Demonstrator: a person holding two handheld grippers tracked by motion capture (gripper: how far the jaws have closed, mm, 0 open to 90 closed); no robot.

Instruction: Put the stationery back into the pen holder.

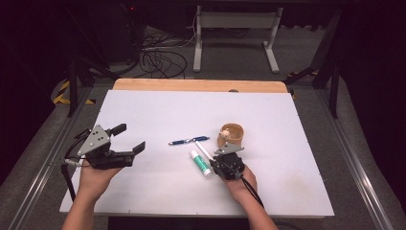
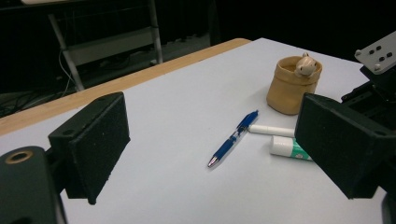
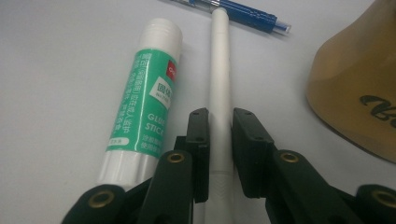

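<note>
A white pen lies on the white table sheet, and my right gripper is shut on its near end; the same white pen and right gripper sit right of centre in the high view. A green and white glue stick lies just left of the pen. A blue pen lies beyond both. A tan cup with a small figure inside stands right of the pens. My left gripper stands open at the left, nothing between its pads.
The white sheet covers a wooden table whose far edge shows. Behind the table are a white metal frame and loose cables on the floor. In the left gripper view the right gripper's grey plate shows at the right edge.
</note>
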